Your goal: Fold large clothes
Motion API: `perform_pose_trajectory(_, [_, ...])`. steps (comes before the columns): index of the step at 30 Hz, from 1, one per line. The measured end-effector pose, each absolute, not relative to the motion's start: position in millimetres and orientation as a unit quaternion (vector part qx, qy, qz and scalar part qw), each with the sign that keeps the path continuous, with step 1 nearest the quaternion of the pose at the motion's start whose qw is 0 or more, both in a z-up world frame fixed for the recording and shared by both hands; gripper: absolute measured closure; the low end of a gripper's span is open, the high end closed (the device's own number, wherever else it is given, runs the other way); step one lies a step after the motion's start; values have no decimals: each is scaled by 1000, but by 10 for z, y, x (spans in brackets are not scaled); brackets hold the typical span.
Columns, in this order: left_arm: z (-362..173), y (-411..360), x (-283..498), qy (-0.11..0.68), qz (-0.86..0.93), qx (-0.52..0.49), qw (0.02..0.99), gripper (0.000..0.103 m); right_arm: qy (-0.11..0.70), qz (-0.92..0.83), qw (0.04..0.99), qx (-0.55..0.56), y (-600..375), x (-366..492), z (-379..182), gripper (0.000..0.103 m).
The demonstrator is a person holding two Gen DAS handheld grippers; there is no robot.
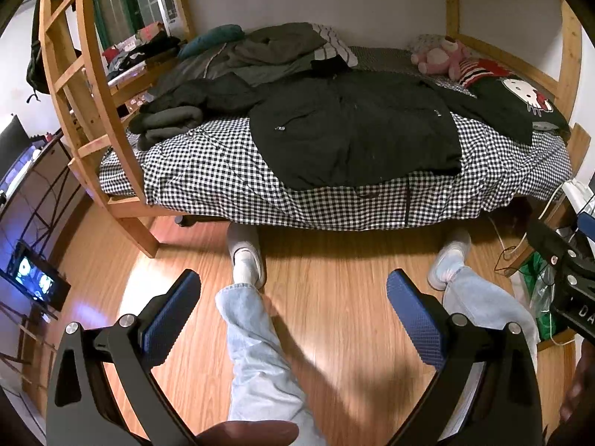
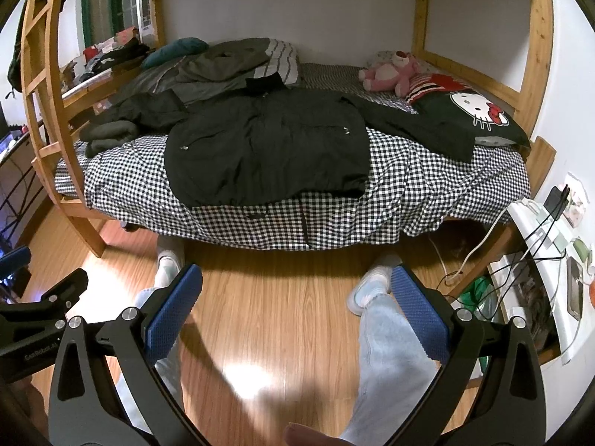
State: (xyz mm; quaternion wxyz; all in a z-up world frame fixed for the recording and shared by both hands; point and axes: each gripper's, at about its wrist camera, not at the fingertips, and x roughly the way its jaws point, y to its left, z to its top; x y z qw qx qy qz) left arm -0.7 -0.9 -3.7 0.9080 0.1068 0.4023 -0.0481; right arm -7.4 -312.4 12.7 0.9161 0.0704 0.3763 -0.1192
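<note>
A large black jacket (image 1: 353,126) lies spread flat, front up, on the checked bedspread (image 1: 208,171), its hem at the bed's near edge and both sleeves out to the sides. It also shows in the right wrist view (image 2: 267,148). My left gripper (image 1: 293,290) is open and empty, held over the wooden floor well short of the bed. My right gripper (image 2: 295,286) is open and empty too, at a similar distance from the bed. Each gripper shows at the edge of the other's view.
The bed sits inside a wooden bunk frame with a ladder (image 1: 74,85) at the left. Grey clothes (image 1: 167,122), bedding, a pink plush toy (image 1: 442,59) and a Hello Kitty pillow (image 1: 520,100) lie around the jacket. The person's legs (image 1: 256,353) stand below. A white shelf with cables (image 2: 543,238) is at right.
</note>
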Motion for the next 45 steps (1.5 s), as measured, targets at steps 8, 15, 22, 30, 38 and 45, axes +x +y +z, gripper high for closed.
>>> perform_pose_trajectory(8, [-76, -15, 10, 404, -50, 108, 907, 4, 380, -118, 915, 70, -3121, -52, 90, 3])
perform_pose_trajectory(15, [-91, -21, 29, 405, -50, 109, 906, 4, 379, -118, 916, 66, -3110, -21, 103, 3])
perform_pose_trajectory(22, [-87, -25, 34, 405, -49, 114, 906, 4, 379, -120, 915, 67, -3129, -4, 96, 3])
perform_pose_trajectory(30, [-92, -38, 37, 406, -48, 114, 905, 4, 378, -121, 915, 69, -3148, -8, 114, 3])
perform_pose_trajectory(38, [-112, -55, 35, 407, -51, 118, 904, 4, 378, -122, 915, 68, -3144, -27, 110, 3])
perform_pose_trajectory(45, [-111, -53, 37, 408, -52, 117, 904, 4, 379, -122, 915, 68, -3145, -21, 107, 3])
